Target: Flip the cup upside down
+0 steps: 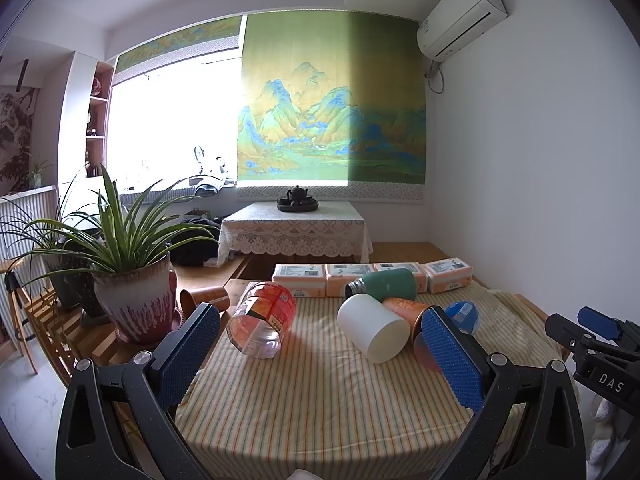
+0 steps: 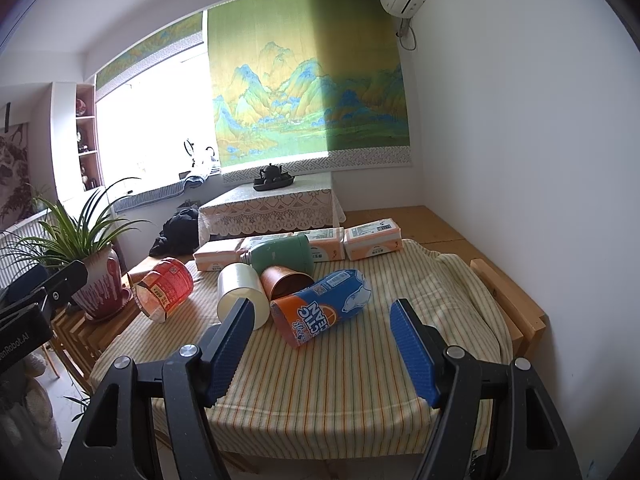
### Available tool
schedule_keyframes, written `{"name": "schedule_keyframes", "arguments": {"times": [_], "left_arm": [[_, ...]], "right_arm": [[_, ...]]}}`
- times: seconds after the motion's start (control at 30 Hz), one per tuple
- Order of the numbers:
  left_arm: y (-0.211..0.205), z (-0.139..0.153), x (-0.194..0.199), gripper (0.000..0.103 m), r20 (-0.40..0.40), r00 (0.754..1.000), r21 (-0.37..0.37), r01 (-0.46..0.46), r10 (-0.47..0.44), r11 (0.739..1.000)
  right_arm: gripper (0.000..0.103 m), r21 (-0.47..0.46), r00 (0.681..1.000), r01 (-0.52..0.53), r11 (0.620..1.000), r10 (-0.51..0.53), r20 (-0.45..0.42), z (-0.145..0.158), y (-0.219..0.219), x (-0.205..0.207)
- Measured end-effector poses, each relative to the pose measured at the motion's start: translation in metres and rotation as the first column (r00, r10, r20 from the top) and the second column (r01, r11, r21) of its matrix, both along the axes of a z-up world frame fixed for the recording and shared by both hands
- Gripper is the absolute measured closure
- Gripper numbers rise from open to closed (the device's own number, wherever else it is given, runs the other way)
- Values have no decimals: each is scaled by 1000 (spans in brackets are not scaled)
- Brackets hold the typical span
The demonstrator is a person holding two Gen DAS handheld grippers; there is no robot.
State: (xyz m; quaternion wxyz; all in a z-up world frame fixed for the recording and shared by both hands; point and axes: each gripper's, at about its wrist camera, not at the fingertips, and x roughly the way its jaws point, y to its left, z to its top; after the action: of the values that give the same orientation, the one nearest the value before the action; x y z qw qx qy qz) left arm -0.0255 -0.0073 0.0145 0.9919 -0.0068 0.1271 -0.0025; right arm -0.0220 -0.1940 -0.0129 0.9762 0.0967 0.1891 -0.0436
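Observation:
Several cups lie on their sides on the striped tablecloth (image 1: 320, 392): a white cup (image 1: 374, 330) (image 2: 241, 295), a clear cup with a red label (image 1: 262, 320) (image 2: 165, 289), a green cup (image 1: 382, 285) (image 2: 286, 257), a brown paper cup (image 1: 404, 308) (image 2: 286, 281) and a blue-and-orange cup (image 2: 320, 307) (image 1: 460, 316). My left gripper (image 1: 320, 356) is open and empty, hovering in front of the white cup. My right gripper (image 2: 322, 354) is open and empty, just short of the blue-and-orange cup; it also shows at the right edge of the left wrist view (image 1: 596, 332).
Several tissue packs (image 1: 360, 276) (image 2: 352, 242) line the table's far edge. A potted plant (image 1: 132, 280) (image 2: 90, 268) stands on a wooden stand at the left, with another brown cup (image 1: 206, 298) beside it. A lace-covered low table with a teapot (image 1: 298, 200) stands behind. A white wall is at the right.

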Motion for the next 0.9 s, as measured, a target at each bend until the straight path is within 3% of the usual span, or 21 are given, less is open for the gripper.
{"name": "schedule_keyframes", "arguments": {"times": [0.9], "left_arm": [[1, -3, 6, 1, -16, 1000, 0, 11, -11, 1000]], "right_arm": [[36, 4, 1000, 1, 1000, -1, -17, -6, -2, 5]]}}
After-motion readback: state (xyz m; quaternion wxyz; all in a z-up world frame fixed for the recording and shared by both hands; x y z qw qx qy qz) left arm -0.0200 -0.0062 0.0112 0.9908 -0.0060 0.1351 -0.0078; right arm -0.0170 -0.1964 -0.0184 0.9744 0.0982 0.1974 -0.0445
